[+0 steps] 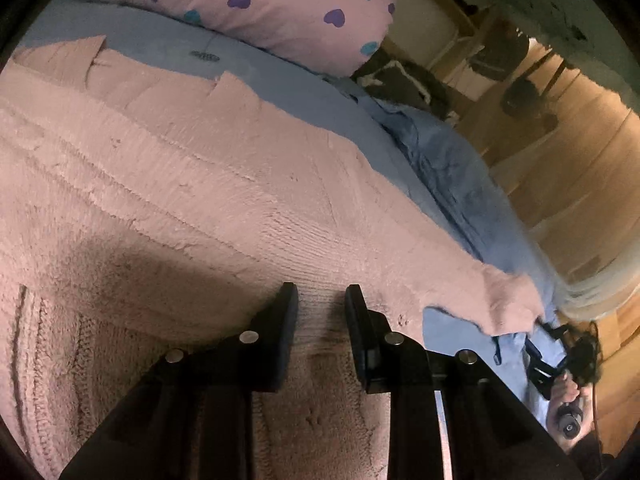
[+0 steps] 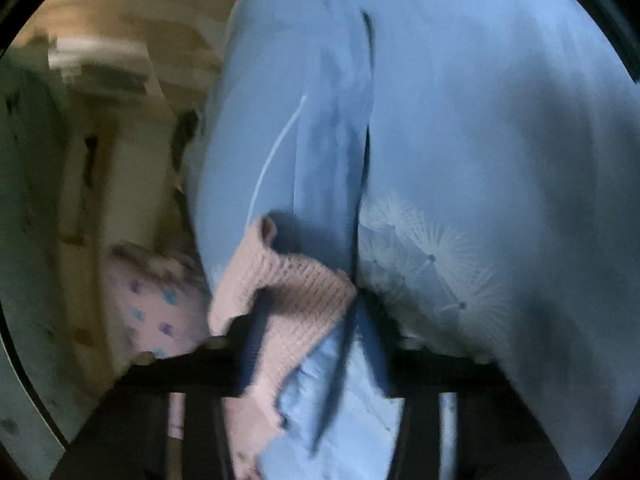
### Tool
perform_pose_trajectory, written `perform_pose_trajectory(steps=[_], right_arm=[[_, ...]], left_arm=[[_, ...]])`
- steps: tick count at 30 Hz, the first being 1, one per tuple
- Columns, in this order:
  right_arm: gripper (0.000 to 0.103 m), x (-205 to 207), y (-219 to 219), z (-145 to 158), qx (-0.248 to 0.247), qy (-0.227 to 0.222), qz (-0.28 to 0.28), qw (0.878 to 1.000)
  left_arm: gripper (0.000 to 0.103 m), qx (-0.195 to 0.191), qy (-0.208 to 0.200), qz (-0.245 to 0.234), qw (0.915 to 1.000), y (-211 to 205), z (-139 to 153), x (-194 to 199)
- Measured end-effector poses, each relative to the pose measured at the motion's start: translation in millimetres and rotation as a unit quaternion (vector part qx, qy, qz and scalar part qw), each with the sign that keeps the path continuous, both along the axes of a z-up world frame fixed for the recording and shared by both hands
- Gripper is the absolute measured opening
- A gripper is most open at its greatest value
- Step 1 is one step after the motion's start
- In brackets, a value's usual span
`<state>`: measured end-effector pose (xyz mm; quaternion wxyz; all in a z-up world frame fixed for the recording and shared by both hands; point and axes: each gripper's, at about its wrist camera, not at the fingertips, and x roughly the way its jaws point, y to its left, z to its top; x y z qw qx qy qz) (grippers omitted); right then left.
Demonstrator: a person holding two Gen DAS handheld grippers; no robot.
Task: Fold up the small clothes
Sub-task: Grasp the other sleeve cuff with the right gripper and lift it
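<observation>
A fuzzy pink knitted sweater [image 1: 192, 184] lies spread across a pale blue bed sheet [image 1: 304, 92], just below a pink pillow printed with purple and teal hearts [image 1: 256, 4]. The left gripper [image 1: 322, 300] hovers over the knit, its black fingers parted and holding nothing. The right gripper [image 2: 304, 320] appears to pinch the ribbed sleeve cuff [image 2: 288, 280] (the view is blurred), with blue fabric bunched alongside.

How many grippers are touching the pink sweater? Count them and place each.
2. The left gripper rests open on the pink sweater, mid-garment. The right gripper grips the sleeve cuff at the bed's edge; blur hides its fingers.
</observation>
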<state>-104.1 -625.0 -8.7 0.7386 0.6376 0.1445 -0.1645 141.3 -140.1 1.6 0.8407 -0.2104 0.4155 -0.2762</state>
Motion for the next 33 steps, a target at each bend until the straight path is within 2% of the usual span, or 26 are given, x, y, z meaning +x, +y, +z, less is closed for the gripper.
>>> perform_pose_trajectory(steps=[1, 2, 3, 5, 6, 8, 10, 11, 13, 14, 15, 16, 17, 20, 22, 23, 25, 26, 28, 30, 31, 33], right_arm=[[0.014, -1, 0, -5, 0.018, -0.016, -0.005, 1.0], [0.014, -6, 1, -10, 0.045, -0.035, -0.018, 0.998], [0.014, -8, 5, -11, 0.054, -0.031, -0.029, 0.998], [0.013, -15, 10, -5, 0.049, 0.042, -0.048, 0.997], [0.012, -15, 13, -1, 0.043, 0.066, -0.053, 0.996], [0.012, -17, 22, 17, 0.006, 0.108, -0.066, 0.992], [0.012, -14, 29, 45, -0.072, 0.14, -0.077, 0.985], [0.012, -4, 41, 75, -0.156, 0.158, -0.077, 0.972], [0.012, 15, 66, 114, -0.27, 0.167, -0.066, 0.946], [0.012, 29, 86, 135, -0.34, 0.166, -0.049, 0.924], [0.011, 50, 115, 154, -0.412, 0.155, -0.016, 0.898], [0.011, 65, 133, 165, -0.454, 0.143, 0.016, 0.88], [0.011, 89, 161, 173, -0.501, 0.119, 0.084, 0.853], [0.011, 131, 224, 166, -0.518, 0.072, 0.228, 0.822], [0.011, 160, 277, 147, -0.53, 0.063, 0.313, 0.786], [0.011, 167, 297, 136, -0.524, 0.062, 0.342, 0.777], [0.011, 185, 323, 115, -0.493, 0.057, 0.381, 0.78], [0.011, 197, 341, 96, -0.489, 0.069, 0.395, 0.775], [0.011, 200, 370, 75, -0.51, 0.075, 0.392, 0.762], [0.011, 219, 387, 67, -0.506, 0.071, 0.403, 0.76], [0.011, 217, 394, 60, -0.508, 0.074, 0.408, 0.755], [0.016, 223, 406, 48, -0.516, 0.102, 0.428, 0.735]], left_arm=[[0.007, -0.003, 0.0, 0.0, 1.0, 1, 0, 0], [0.007, -0.005, 0.001, 0.0, 1.0, 1, 0, 0], [0.007, -0.008, 0.002, 0.0, 1.0, 0, 0, 1], [0.007, -0.017, 0.004, -0.001, 0.9998, 4, -1, 2], [0.007, -0.023, 0.005, -0.001, 0.9997, 5, -1, 3], [0.007, -0.032, 0.009, -0.002, 0.9995, 6, -2, 5], [0.007, -0.039, 0.011, -0.002, 0.9992, 8, -4, 5], [0.007, -0.04, 0.011, -0.002, 0.9991, 8, -4, 5], [0.007, -0.041, 0.011, -0.002, 0.9991, 7, -4, 5], [0.007, -0.042, 0.011, -0.001, 0.9991, 7, -4, 5], [0.007, -0.044, 0.012, 0.0, 0.999, 7, -4, 6], [0.007, -0.041, 0.014, 0.0, 0.999, 7, -3, 6], [0.007, -0.032, 0.016, 0.002, 0.9994, 5, -1, 7], [0.007, 0.008, 0.032, 0.007, 0.9994, -4, 11, 11], [0.007, 0.015, 0.036, 0.003, 0.9992, -3, 24, 15], [0.007, 0.012, 0.033, 0.003, 0.9994, 3, 30, 18], [0.008, -0.004, 0.038, 0.0, 0.9993, 18, 35, 26], [0.008, -0.007, 0.042, 0.005, 0.9991, 28, 34, 31], [0.008, 0.006, 0.051, 0.019, 0.9985, 48, 28, 39], [0.008, -0.005, 0.067, 0.014, 0.9976, 59, 18, 44], [0.008, -0.022, 0.074, 0.007, 0.997, 65, 13, 46], [0.008, -0.05, 0.072, -0.001, 0.9962, 72, 9, 49]])
